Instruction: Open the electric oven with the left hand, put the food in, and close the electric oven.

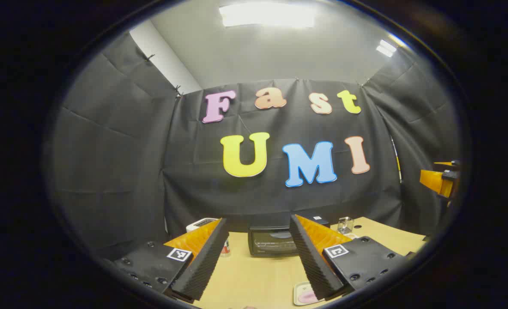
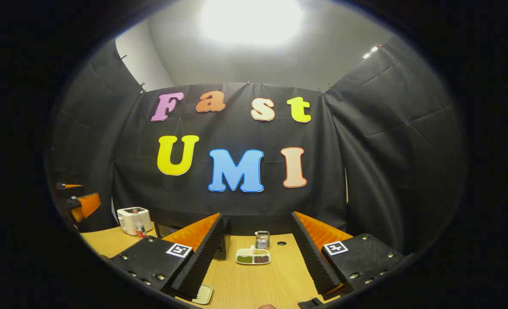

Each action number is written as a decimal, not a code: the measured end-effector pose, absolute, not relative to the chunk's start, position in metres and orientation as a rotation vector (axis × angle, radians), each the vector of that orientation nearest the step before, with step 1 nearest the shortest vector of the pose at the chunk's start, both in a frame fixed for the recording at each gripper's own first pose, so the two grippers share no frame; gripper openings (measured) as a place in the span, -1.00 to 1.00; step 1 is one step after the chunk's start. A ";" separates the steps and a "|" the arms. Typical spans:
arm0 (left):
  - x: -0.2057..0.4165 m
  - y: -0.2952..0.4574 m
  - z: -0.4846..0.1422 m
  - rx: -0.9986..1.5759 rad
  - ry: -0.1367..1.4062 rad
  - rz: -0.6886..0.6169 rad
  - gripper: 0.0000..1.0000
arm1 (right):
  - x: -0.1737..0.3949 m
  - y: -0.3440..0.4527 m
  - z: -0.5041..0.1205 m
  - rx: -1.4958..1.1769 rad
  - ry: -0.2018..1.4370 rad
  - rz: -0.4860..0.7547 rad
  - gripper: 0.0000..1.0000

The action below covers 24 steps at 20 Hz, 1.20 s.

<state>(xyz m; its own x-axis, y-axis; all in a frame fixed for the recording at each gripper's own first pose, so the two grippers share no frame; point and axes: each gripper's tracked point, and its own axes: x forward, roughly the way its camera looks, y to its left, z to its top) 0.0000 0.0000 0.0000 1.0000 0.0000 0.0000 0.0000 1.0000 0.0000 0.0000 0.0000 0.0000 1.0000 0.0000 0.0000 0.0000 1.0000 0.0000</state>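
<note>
The black electric oven (image 1: 273, 242) stands on the wooden table (image 1: 254, 274) against the back cloth, its door closed. My left gripper (image 1: 258, 221) is open and empty, a good way in front of the oven, which sits framed between its fingers (image 1: 202, 262). A small plate with pink food (image 1: 305, 295) lies close below, partly behind the right-hand finger. My right gripper (image 2: 257, 216) is also open and empty above the table; one corner of the oven (image 2: 226, 242) peeks out behind its left-hand finger. Farther off, the right gripper (image 1: 442, 180) appears orange at the left gripper view's right edge.
A white toaster (image 2: 130, 219) with a small red bottle (image 2: 139, 229) stands at the back left. A white divided dish of grains (image 2: 253, 256) and a small glass holder (image 2: 261, 239) sit mid-table. A pale plate (image 2: 203, 294) lies near the front edge.
</note>
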 end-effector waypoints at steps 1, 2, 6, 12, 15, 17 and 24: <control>-0.001 -0.001 0.001 0.000 0.000 0.001 1.00 | -0.001 -0.001 0.000 0.001 0.001 0.000 0.92; -0.002 -0.003 0.001 -0.002 -0.002 0.001 1.00 | -0.001 -0.001 0.000 0.002 0.001 0.001 0.92; -0.003 -0.009 0.004 0.000 -0.005 -0.001 1.00 | -0.002 -0.005 -0.001 0.003 0.002 0.006 0.92; -0.001 -0.022 0.007 0.005 -0.010 -0.002 1.00 | 0.000 -0.012 -0.003 0.001 0.000 0.016 0.92; 0.003 -0.031 0.009 0.008 -0.017 0.000 1.00 | 0.006 -0.016 -0.008 0.000 -0.001 0.028 0.92; 0.007 -0.039 0.008 0.003 -0.013 0.001 1.00 | 0.008 -0.017 -0.011 0.014 0.002 0.047 0.92; 0.053 -0.051 0.013 0.055 -0.034 -0.002 0.90 | 0.021 -0.023 -0.024 0.056 0.030 0.059 0.92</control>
<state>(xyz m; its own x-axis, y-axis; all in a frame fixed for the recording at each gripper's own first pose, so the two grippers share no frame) 0.0534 -0.0514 0.0133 0.9994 -0.0031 0.0341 0.0012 0.9985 0.0550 0.0214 -0.0226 -0.0235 0.9978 0.0598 -0.0283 -0.0581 0.9967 0.0567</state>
